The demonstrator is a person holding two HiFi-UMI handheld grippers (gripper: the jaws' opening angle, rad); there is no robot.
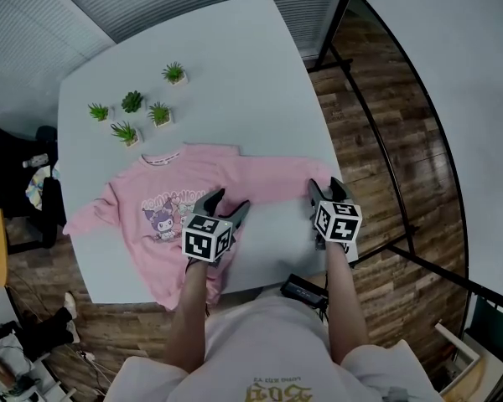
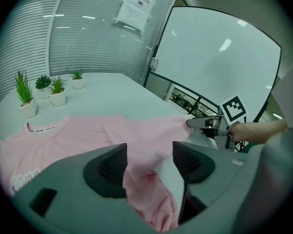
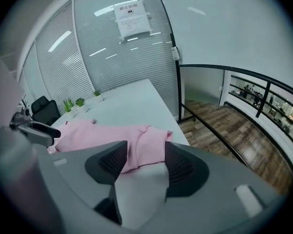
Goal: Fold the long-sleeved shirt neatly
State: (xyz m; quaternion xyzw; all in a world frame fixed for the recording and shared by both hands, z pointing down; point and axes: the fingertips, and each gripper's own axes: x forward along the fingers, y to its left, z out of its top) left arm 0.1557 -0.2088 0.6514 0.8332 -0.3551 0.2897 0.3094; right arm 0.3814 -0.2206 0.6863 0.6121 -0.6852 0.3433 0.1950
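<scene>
Held left tongs [image 1: 229,203] wide open, gripping nothing, above the shirt [image 1: 163,193] spread on the surface [image 1: 235,74], right tongs [image 1: 324,189] equally open by its outstretched sleeve [image 1: 277,174]. Probably starting the first fold; needed closing on that sleeve next.

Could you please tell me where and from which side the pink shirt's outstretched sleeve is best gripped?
Probably at the ribbed cuff, the free end of the sleeve, which lies flat near the edge of the table. Come from the near side, angled down, and pinch the cuff's thicker rim. The right gripper faces it with jaws apart, so it looks well placed.
</scene>
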